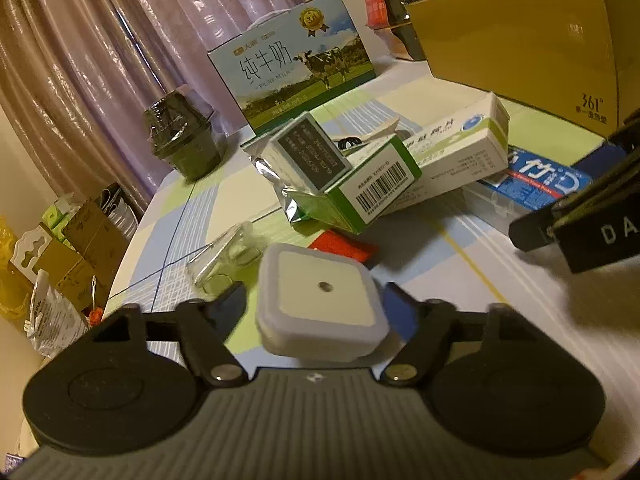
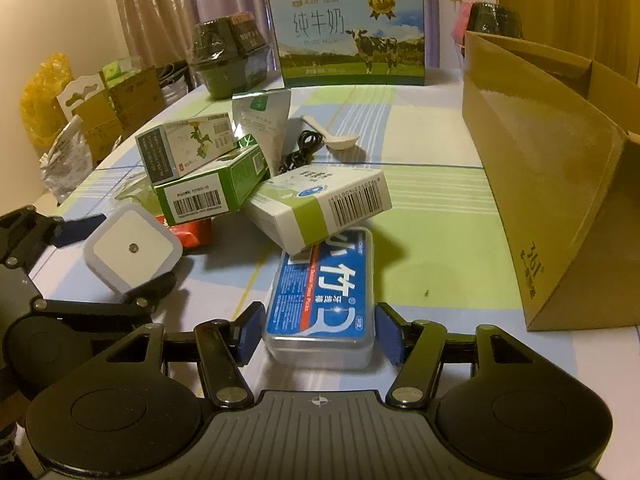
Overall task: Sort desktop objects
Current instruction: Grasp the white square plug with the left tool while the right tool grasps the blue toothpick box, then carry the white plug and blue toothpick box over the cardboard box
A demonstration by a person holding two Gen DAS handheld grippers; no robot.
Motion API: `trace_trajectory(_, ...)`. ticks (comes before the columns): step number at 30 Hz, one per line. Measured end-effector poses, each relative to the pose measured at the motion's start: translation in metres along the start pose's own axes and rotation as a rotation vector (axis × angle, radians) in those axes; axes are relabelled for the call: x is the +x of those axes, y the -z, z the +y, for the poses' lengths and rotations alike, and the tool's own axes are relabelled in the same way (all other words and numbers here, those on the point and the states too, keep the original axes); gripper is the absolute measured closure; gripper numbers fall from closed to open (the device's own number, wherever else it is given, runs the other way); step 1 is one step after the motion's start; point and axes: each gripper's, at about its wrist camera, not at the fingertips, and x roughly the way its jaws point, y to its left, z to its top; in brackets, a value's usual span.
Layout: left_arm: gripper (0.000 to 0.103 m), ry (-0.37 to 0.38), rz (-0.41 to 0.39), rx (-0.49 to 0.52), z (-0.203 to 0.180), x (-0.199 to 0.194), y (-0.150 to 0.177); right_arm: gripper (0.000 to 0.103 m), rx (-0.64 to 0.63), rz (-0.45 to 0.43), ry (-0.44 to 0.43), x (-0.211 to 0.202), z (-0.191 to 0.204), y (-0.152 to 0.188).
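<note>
Two tools at work over a cluttered surface [image 2: 432, 240].

Left tool [image 1: 316, 304] is clamped on the white square night light [image 1: 320, 304], lifted near the pile; right tool [image 2: 318, 332] stands apart, straddling the blue floss box [image 2: 324, 296]. Since the white-green carton [image 2: 320, 204] rests on that box's far end, pulling the box out would likely topple the stack.

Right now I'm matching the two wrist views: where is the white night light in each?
Left wrist: night light low centre, between the left gripper fingers.
Right wrist: lower left, in that gripper.
Shared landmark: milk carton at the back.
</note>
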Motion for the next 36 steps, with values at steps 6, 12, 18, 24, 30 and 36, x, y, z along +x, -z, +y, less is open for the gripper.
trace_trajectory(6, 0.041, 0.006, -0.001, -0.012, 0.002, -0.002, 0.004, 0.037, -0.012, -0.002, 0.015, 0.006, 0.002, 0.0)
trace_trajectory(12, 0.041, 0.047, 0.021, -0.076, 0.016, -0.011, 0.004, 0.036, -0.023, -0.012, 0.022, 0.009, 0.005, -0.001)
trace_trajectory(18, 0.042, 0.084, 0.044, -0.146, 0.028, -0.021, 0.004, 0.042, -0.029, -0.003, 0.029, 0.011, 0.009, 0.0)
trace_trajectory(24, 0.042, 0.105, 0.066, -0.19, 0.028, -0.033, 0.004, 0.05, -0.021, 0.04, 0.027, -0.005, 0.014, 0.005)
trace_trajectory(30, 0.042, 0.129, 0.069, -0.226, 0.03, -0.055, 0.003, 0.05, 0.062, 0.012, 0.05, -0.044, 0.011, 0.018)
trace_trajectory(36, 0.042, 0.135, 0.043, -0.238, 0.033, -0.083, -0.005, 0.05, 0.099, -0.042, 0.076, -0.084, 0.006, 0.016)
